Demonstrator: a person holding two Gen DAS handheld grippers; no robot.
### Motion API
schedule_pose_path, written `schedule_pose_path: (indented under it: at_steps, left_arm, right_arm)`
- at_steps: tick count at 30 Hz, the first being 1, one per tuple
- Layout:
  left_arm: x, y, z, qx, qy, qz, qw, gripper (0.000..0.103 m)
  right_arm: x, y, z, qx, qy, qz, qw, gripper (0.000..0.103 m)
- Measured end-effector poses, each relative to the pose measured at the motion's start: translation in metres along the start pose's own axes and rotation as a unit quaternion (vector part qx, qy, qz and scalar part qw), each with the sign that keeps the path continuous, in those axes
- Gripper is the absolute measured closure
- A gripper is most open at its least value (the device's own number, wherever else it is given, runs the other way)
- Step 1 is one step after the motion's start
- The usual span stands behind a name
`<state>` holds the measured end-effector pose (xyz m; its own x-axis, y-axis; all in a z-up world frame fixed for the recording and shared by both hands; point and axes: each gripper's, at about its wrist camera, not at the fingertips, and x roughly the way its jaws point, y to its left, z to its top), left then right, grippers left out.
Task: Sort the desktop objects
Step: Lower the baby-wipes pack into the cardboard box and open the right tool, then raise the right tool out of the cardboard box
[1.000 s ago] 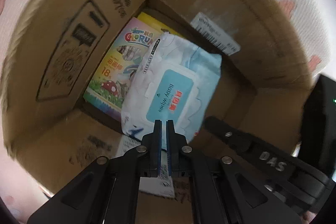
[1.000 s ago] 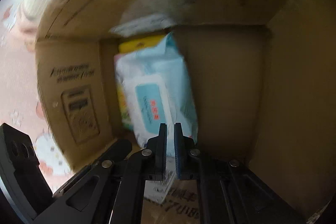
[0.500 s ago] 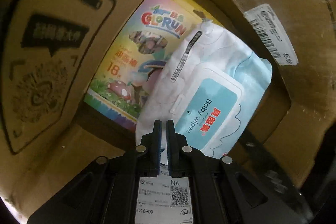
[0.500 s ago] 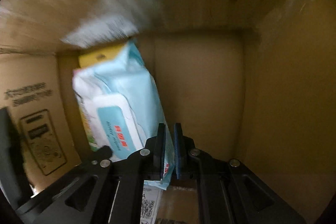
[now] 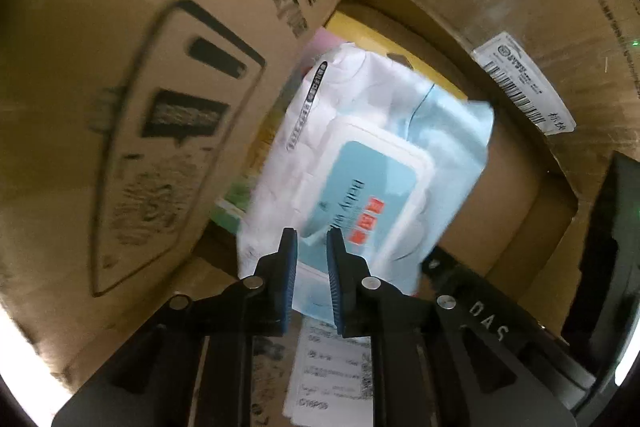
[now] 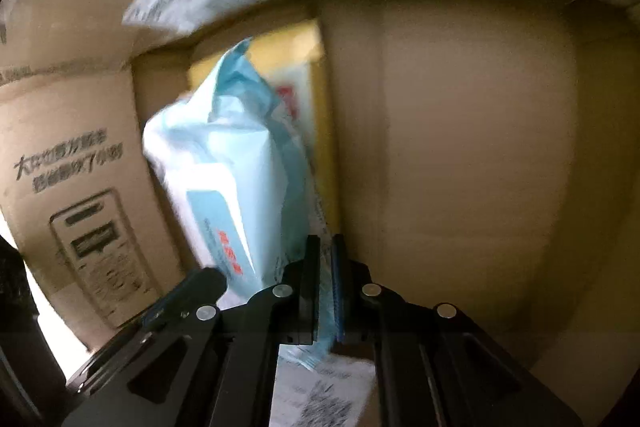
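A white and light-blue baby wipes pack [image 5: 360, 179] hangs low inside a cardboard box [image 5: 120, 67], over a colourful crayon box [image 5: 360, 31]. My left gripper [image 5: 312, 241] is at the pack's near edge. Its jaws are opening, and the pack's seam lies in the gap without the pads pressing on it. In the right wrist view the pack [image 6: 240, 163] stands tilted against the crayon box [image 6: 316, 75]. My right gripper [image 6: 326, 241] is shut on the pack's thin blue seam. The right gripper's black body [image 5: 480, 311] shows beside the left one.
Brown box walls [image 6: 460, 147] close in on all sides, printed with black text and a speech-bubble mark. A white barcode label [image 5: 520, 83] sticks to one wall. Another white shipping label [image 5: 332, 367] lies on the box floor under the grippers.
Both grippers have gone deeper into the box with the wipes pack. The left jaws, shut on the seam before, now stand apart. The pack hides more of the crayon box.
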<state>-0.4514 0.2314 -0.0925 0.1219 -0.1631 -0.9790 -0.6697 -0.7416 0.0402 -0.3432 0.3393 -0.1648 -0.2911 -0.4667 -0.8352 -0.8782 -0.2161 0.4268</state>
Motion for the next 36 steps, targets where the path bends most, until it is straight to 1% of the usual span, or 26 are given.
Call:
schedule_pose_path:
  at_steps: [1, 2, 4, 8, 13, 14, 15, 16, 18, 20, 21, 23, 24, 25, 26, 28, 29, 32, 34, 36]
  left_arm:
    - [-0.002, 0.003, -0.002, -0.002, 0.0, 0.003, 1.0, 0.085]
    - [-0.003, 0.007, -0.004, -0.007, 0.003, 0.001, 1.0, 0.085]
    - [-0.006, 0.015, -0.01, -0.016, 0.002, -0.006, 0.9998, 0.084]
    - [-0.019, 0.024, -0.025, -0.027, -0.014, -0.009, 0.9995, 0.084]
    - [-0.045, 0.028, -0.046, -0.036, -0.034, 0.003, 0.9988, 0.082]
    - [-0.051, 0.028, -0.051, -0.036, -0.038, 0.004, 0.9986, 0.078]
    - [-0.057, 0.029, -0.057, -0.037, -0.044, 0.006, 0.9983, 0.072]
    - [-0.064, 0.03, -0.063, -0.04, -0.05, 0.006, 0.9979, 0.07]
    - [-0.076, 0.032, -0.078, -0.046, -0.062, 0.004, 0.997, 0.07]
    - [-0.087, 0.034, -0.093, -0.054, -0.074, 0.003, 0.9958, 0.069]
    - [-0.092, 0.034, -0.099, -0.06, -0.079, 0.002, 0.9951, 0.069]
    - [-0.111, 0.03, -0.098, -0.072, -0.09, 0.003, 0.9934, 0.069]
    - [-0.111, 0.019, -0.102, -0.078, -0.096, 0.006, 0.9923, 0.069]
    - [-0.104, -0.005, -0.097, -0.082, -0.1, 0.008, 0.9916, 0.069]
    - [-0.104, -0.014, -0.099, -0.086, -0.105, 0.008, 0.9907, 0.068]
    - [-0.113, -0.02, -0.111, -0.094, -0.113, 0.008, 0.989, 0.068]
    - [-0.116, -0.025, -0.116, -0.098, -0.119, 0.007, 0.988, 0.068]
    - [-0.106, -0.042, -0.121, -0.11, -0.133, -0.001, 0.9849, 0.068]
    - [-0.108, -0.047, -0.137, -0.119, -0.15, -0.011, 0.9815, 0.068]
    - [-0.113, -0.053, -0.154, -0.129, -0.167, -0.01, 0.9774, 0.068]
  right_arm:
    - [0.002, 0.003, -0.001, -0.004, 0.011, 0.001, 1.0, 0.099]
    - [0.001, 0.005, -0.003, -0.008, 0.011, -0.002, 1.0, 0.099]
    - [-0.004, 0.013, -0.006, -0.029, 0.003, -0.001, 1.0, 0.099]
    - [-0.018, 0.025, -0.012, -0.065, -0.014, -0.004, 0.998, 0.099]
    - [-0.045, 0.034, -0.025, -0.085, -0.024, -0.003, 0.996, 0.099]
    - [-0.051, 0.035, -0.028, -0.089, -0.027, -0.002, 0.996, 0.098]
    - [-0.058, 0.037, -0.031, -0.096, -0.031, -0.002, 0.995, 0.097]
    - [-0.065, 0.038, -0.035, -0.105, -0.036, -0.001, 0.994, 0.095]
    - [-0.077, 0.042, -0.034, -0.127, -0.046, -0.002, 0.991, 0.093]
    - [-0.095, 0.04, -0.04, -0.153, -0.06, -0.002, 0.986, 0.092]
    - [-0.106, 0.038, -0.035, -0.165, -0.065, 0.0, 0.984, 0.091]
    - [-0.123, 0.037, -0.043, -0.186, -0.072, 0.004, 0.98, 0.089]
    - [-0.128, 0.034, -0.048, -0.197, -0.074, 0.004, 0.978, 0.089]
    - [-0.133, 0.031, -0.055, -0.209, -0.077, 0.003, 0.975, 0.088]
    - [-0.137, 0.028, -0.063, -0.223, -0.08, 0.001, 0.972, 0.088]
    - [-0.141, 0.027, -0.076, -0.254, -0.088, -0.005, 0.963, 0.086]
    - [-0.151, 0.024, -0.082, -0.27, -0.094, -0.007, 0.958, 0.086]
    - [-0.173, 0.02, -0.099, -0.309, -0.107, -0.01, 0.945, 0.085]
    - [-0.188, 0.014, -0.111, -0.329, -0.112, -0.007, 0.937, 0.084]
    - [-0.2, 0.009, -0.123, -0.35, -0.116, -0.005, 0.93, 0.082]
